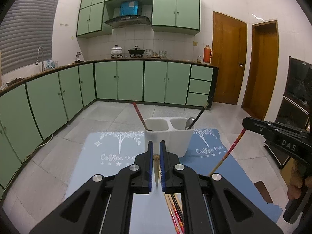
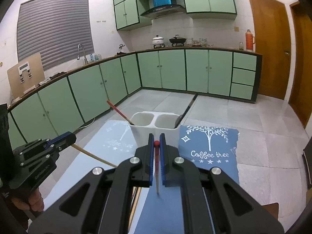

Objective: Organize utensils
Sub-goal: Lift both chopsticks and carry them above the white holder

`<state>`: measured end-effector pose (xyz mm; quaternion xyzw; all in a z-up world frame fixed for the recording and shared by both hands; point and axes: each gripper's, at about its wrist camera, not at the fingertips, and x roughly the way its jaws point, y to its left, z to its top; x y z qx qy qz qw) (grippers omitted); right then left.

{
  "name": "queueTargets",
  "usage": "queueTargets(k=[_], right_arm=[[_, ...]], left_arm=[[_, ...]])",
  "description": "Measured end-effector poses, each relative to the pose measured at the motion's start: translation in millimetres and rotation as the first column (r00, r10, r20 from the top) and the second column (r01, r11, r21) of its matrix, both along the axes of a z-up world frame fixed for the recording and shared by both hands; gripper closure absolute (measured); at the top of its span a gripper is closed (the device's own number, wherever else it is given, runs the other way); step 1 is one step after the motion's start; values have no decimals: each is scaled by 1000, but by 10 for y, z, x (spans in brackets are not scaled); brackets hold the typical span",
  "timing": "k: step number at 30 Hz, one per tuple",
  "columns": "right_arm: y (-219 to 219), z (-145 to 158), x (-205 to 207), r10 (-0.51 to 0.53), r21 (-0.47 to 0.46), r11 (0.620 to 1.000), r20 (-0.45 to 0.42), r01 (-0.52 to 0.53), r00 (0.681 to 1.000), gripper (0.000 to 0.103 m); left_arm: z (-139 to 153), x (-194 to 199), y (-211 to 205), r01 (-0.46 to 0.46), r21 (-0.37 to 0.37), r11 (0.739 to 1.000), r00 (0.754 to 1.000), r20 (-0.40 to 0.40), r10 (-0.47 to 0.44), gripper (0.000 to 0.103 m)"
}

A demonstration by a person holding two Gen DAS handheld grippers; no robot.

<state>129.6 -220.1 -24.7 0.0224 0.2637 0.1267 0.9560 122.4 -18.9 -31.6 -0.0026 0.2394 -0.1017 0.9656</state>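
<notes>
A white two-compartment utensil holder (image 1: 166, 136) (image 2: 156, 130) stands on blue mats ahead of both grippers. Its left compartment holds a red chopstick (image 1: 139, 115) (image 2: 119, 112). Its right compartment holds a metal spoon (image 1: 189, 123) (image 2: 178, 120) and a black chopstick (image 1: 199, 115) (image 2: 188, 107). My left gripper (image 1: 156, 146) is shut on a tan wooden chopstick (image 1: 156, 169), end-on toward the camera; it also shows in the right wrist view (image 2: 91, 154). My right gripper (image 2: 156, 138) is shut on a red chopstick (image 2: 156, 165), seen in the left wrist view (image 1: 228, 152) too.
Several more chopsticks (image 1: 175, 212) lie on the light blue mat (image 1: 109, 156) beneath the left gripper. A darker blue "Coffee tree" mat (image 2: 208, 152) lies to the right. Green kitchen cabinets (image 1: 117, 81), a tiled floor and wooden doors (image 1: 228, 58) lie beyond the table.
</notes>
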Motion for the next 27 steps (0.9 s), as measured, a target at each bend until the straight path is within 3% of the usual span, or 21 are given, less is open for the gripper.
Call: queueTargets(k=[13,22,27], right_arm=[[-138,468,226,35,39,999,47,-37,998,98],[-167,1017,498,47,24,998,135,-51,990,98],[-226,1174,745,23,13,1000,161,-26,987,98]], left_arm=[[440,72,20,37,-34,999,996,77,-34,97],[1006,313,-175,68,-20,997,973,222,-62,97],[1241,576,-312,65,-15,998,959,276,-59,97]])
